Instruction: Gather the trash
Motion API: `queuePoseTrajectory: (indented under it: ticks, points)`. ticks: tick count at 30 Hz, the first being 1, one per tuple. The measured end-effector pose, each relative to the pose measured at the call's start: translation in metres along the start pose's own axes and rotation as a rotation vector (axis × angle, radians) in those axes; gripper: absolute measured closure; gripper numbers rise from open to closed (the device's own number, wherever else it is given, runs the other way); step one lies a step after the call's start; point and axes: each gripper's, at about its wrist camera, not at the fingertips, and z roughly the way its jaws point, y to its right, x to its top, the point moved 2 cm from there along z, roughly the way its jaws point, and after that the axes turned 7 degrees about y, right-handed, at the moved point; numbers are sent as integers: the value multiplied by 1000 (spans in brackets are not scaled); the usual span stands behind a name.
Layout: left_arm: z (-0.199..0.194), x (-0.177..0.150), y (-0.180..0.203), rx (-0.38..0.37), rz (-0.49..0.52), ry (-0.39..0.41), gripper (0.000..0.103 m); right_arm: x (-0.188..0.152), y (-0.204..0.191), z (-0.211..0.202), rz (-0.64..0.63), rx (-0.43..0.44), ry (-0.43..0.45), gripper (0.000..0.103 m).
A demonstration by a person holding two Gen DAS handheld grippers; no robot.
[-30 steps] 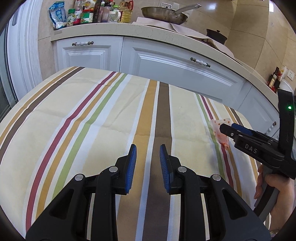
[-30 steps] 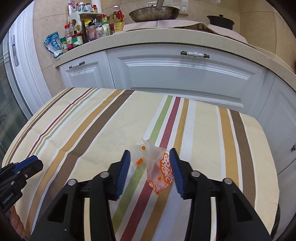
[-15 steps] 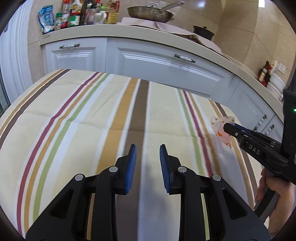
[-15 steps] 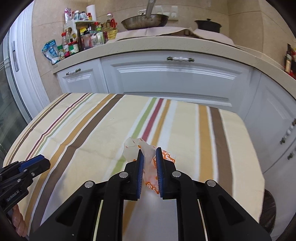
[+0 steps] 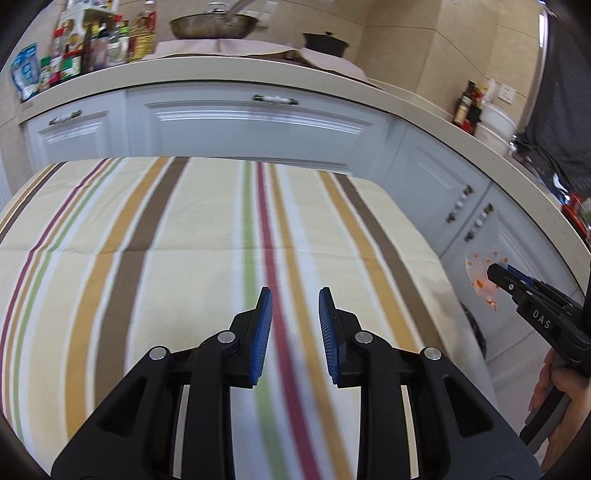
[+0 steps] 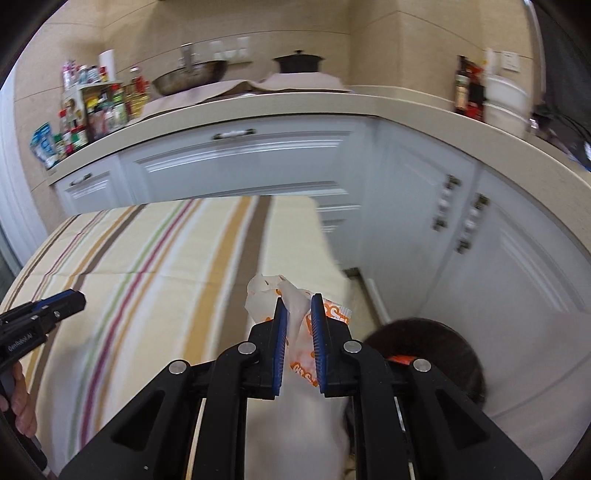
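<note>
My right gripper [image 6: 299, 306] is shut on a crumpled white and orange plastic wrapper [image 6: 295, 325] and holds it in the air past the right edge of the striped table [image 6: 155, 258]. A dark round bin [image 6: 436, 350] with something orange inside sits on the floor just right of and below it. In the left wrist view the wrapper [image 5: 480, 273] and the right gripper [image 5: 496, 275] show at the far right, off the table. My left gripper [image 5: 294, 306] is open and empty above the striped tablecloth [image 5: 184, 240].
White kitchen cabinets [image 6: 258, 162] and a beige counter [image 5: 221, 74] curve around the table's far and right sides. On the counter stand a pan [image 5: 212, 26], a black pot [image 6: 299, 61] and several bottles [image 6: 92, 107]. The bin's dark rim [image 5: 474, 325] shows beside the table.
My right gripper closed on the wrapper, lifted it off the table and carried it right, out over the floor by the bin. My left gripper swung right and stayed open.
</note>
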Motion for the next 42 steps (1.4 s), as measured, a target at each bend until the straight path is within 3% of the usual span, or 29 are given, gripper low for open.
queuePoseTrajectory:
  ticks: [7,14,16,18,19,20,21,22,31,42]
  points:
    - [3,-2,65,-84,88,-2,78,-20,68,-26,71,-133,12,89]
    - [8,-9,117,-142,154,-9,78,-41,105,-27,127,-179,4,89]
    - [11,-12,128,-152,165,-14,78,-46,113,-21,137,-180,-9,84]
    - [14,-15,137,-162,177,-23,78,-52,122,-16,153,-190,-17,63]
    - [15,-17,142,-165,184,-25,77,-55,126,-16,166,-196,-19,61]
    - [16,-18,145,-167,190,-27,74,-57,128,-17,175,-195,-19,61]
    - [16,-19,147,-168,194,-26,58,-58,131,-19,181,-194,-17,60]
    - [15,-20,149,-168,193,-17,52,-59,132,-22,188,-197,-13,59]
    - [9,-19,159,-192,205,6,50,-59,142,-56,220,-228,35,49]
    - [-13,-17,165,-203,219,73,26,-47,130,-106,220,-246,129,31]
